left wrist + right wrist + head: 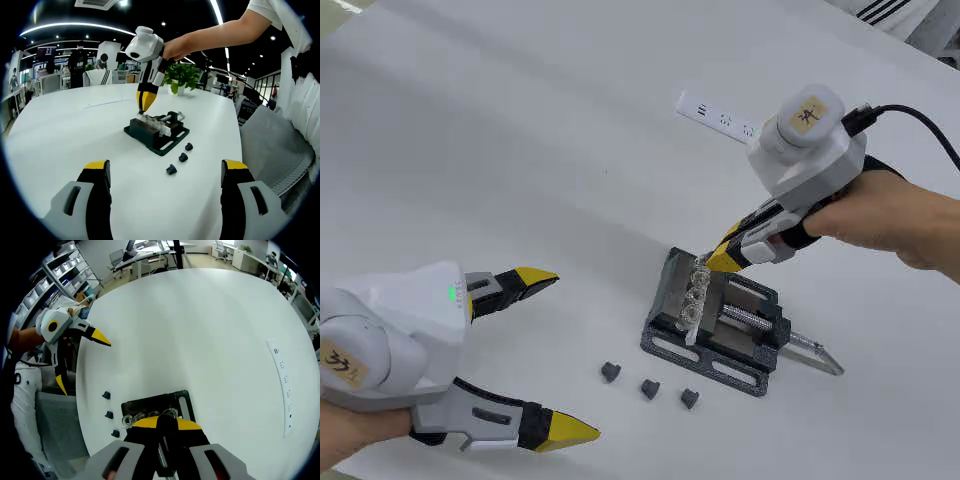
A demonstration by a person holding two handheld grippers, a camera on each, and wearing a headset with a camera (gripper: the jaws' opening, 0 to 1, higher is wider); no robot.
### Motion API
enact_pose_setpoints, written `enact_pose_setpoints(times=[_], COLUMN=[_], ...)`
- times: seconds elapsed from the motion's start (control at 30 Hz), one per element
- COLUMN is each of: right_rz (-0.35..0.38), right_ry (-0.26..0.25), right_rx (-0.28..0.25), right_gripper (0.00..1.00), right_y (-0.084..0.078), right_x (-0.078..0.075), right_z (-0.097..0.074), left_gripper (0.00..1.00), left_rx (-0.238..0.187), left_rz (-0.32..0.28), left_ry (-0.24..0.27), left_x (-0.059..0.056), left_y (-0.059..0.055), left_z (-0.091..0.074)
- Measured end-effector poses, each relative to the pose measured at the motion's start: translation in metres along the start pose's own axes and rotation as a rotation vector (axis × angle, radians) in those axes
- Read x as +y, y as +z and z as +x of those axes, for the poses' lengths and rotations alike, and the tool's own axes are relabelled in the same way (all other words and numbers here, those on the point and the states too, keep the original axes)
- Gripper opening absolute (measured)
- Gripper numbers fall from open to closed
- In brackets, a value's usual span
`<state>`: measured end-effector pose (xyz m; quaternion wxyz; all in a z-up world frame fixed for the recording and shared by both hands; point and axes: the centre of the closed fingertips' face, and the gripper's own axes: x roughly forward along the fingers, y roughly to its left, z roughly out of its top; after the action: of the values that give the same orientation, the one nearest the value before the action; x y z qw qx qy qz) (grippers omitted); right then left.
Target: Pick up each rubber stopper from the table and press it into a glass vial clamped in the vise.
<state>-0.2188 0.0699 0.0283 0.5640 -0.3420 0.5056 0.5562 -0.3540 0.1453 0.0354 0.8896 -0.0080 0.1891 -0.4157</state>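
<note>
The right gripper (718, 262) is pointing down with its tips touching, or all but touching, the end vial in the row of vials (694, 297). The vials are standing directly under it, clamped in the vise (745, 305). Its jaws are lying closed together. I cannot tell whether they are pinching anything.

The left gripper (578, 353) is hanging low over the table (520, 120), well back from the vise. Its jaws are gaping wide and holding nothing. Three stoppers (650, 388) are sitting in a short row on the table just ahead of its tips, between it and the near side of the vise. The stoppers are touching neither.
</note>
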Motion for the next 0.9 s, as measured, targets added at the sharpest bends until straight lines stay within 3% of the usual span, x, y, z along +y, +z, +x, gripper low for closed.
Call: enact_pose_setpoints(times=[0.67,0.9], right_rz=[0.145,0.112], right_ry=[0.055,0.057], right_rx=[0.066,0.058], right_gripper=[0.05,0.06], right_y=[0.0005,-0.0012], right_x=[-0.0081,-0.006], right_z=[0.0054,0.0065], left_gripper=[0.9,0.9], left_rx=[0.0,-0.003], left_rz=[-0.005,-0.004], left_ry=[0.004,0.006], left_x=[0.0027,0.003], left_y=[-0.0018,-0.0012], left_z=[-0.0021,-0.0009])
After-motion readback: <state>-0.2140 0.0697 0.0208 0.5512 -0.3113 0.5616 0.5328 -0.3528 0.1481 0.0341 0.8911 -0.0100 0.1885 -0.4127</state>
